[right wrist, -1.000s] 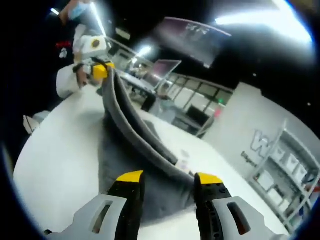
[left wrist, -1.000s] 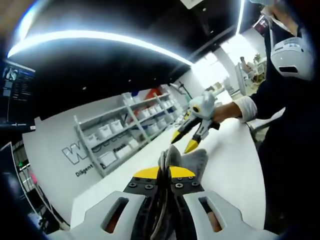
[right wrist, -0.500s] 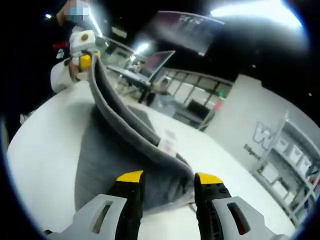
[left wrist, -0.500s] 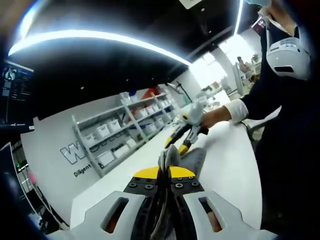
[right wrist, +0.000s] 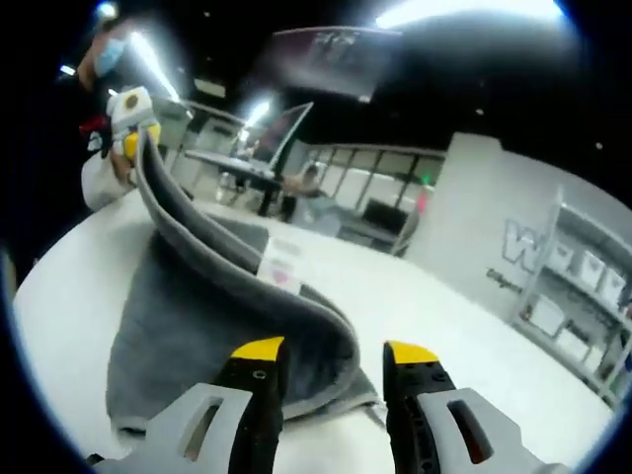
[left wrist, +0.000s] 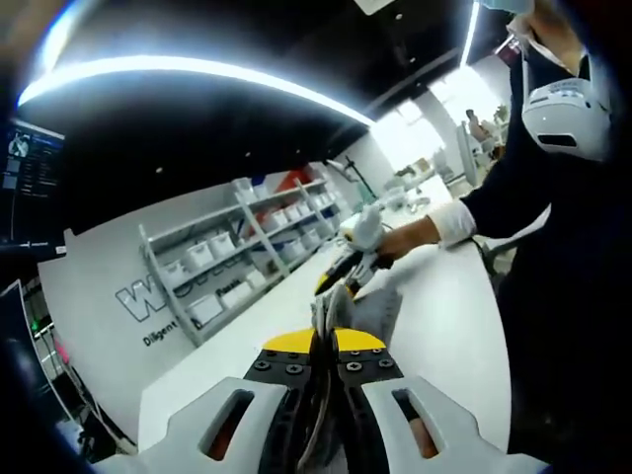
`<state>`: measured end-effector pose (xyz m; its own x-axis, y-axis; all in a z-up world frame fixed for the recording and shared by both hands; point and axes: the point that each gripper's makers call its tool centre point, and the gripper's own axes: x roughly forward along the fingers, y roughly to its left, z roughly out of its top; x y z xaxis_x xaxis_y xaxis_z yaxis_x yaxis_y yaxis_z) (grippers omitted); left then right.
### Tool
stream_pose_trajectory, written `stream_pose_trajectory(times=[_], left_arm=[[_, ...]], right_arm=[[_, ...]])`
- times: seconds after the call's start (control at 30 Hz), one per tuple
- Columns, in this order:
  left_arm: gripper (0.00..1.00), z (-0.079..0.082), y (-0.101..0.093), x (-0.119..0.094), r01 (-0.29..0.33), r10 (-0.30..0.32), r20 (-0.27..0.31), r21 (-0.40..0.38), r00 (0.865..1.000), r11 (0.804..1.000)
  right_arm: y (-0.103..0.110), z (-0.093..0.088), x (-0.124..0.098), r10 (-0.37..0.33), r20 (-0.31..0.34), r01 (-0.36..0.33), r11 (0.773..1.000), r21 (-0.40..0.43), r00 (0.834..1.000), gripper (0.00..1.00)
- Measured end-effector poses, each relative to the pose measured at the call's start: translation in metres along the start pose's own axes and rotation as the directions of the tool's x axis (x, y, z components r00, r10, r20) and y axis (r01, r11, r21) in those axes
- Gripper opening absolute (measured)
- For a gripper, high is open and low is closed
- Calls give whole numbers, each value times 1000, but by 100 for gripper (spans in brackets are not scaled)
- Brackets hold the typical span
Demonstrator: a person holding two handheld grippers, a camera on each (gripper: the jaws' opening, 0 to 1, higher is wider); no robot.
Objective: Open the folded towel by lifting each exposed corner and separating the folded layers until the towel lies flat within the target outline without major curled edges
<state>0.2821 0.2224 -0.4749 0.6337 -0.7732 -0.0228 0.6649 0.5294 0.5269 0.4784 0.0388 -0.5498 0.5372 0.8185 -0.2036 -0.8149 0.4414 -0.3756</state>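
A grey towel [right wrist: 212,326] lies on a white table [right wrist: 395,296], its top layer lifted in a long arc with a white label [right wrist: 279,269] on the raised edge. My left gripper [left wrist: 326,341] is shut on a corner of the towel [left wrist: 331,308]; in the right gripper view it holds the far raised corner [right wrist: 133,138]. My right gripper [right wrist: 333,354] stands open just in front of the towel's near folded edge, with nothing between its fingers. In the left gripper view it hovers over the towel [left wrist: 348,269], held by a hand in a white sleeve.
The white table [left wrist: 449,326] stretches ahead with bare room around the towel. Grey shelves with white bins [left wrist: 237,259] line a wall with lettering. A person in dark clothes [left wrist: 553,247] stands on the right. Desks and a monitor [right wrist: 286,128] sit beyond the table.
The right gripper has moved closer along the towel toward the left gripper and lower. The raised layer now arcs lower, and the label has come nearer. The left gripper keeps its hold.
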Motion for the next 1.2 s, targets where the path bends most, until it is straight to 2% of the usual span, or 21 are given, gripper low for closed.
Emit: stream_pose_trajectory(times=[0.07,0.1,0.17,0.23,0.33,0.47,0.7,0.8,0.9,1.03,1.2], left_arm=[[4,-1,1,-1,-2,2,-3,2,1000,1000],[4,-1,1,-1,-6,6,-3,7,1000,1000],[4,-1,2,-2,-8,8,-1,15,1000,1000],[4,-1,2,-3,-9,9,-2,14,1000,1000],[4,-3,3,-4,-10,11,-6,12,1000,1000],[4,-5,3,-5,-10,10,-8,9,1000,1000],[4,-5,2,-6,-2,3,-9,8,1000,1000],[4,-6,1,-5,-2,2,-11,10,1000,1000],[4,-2,3,-6,-18,18,3,27,1000,999],[4,-3,5,-7,-27,27,2,28,1000,999],[4,-5,10,-10,-48,48,-1,22,999,999]], right_arm=[[1,2,2,14,14,-14,1000,16,1000,36],[5,5,4,43,34,-44,999,32,998,36],[8,12,6,83,100,-96,986,134,992,37],[6,13,6,96,114,-118,972,206,989,37],[6,10,9,128,119,-150,968,200,985,38],[8,1,12,162,88,-177,965,191,983,39],[10,0,14,181,98,-198,956,218,979,36],[12,1,16,195,112,-218,944,249,974,34],[19,1,15,220,114,-243,932,269,969,25],[20,10,9,228,153,-264,918,295,962,21],[19,12,5,223,169,-266,913,310,960,12]])
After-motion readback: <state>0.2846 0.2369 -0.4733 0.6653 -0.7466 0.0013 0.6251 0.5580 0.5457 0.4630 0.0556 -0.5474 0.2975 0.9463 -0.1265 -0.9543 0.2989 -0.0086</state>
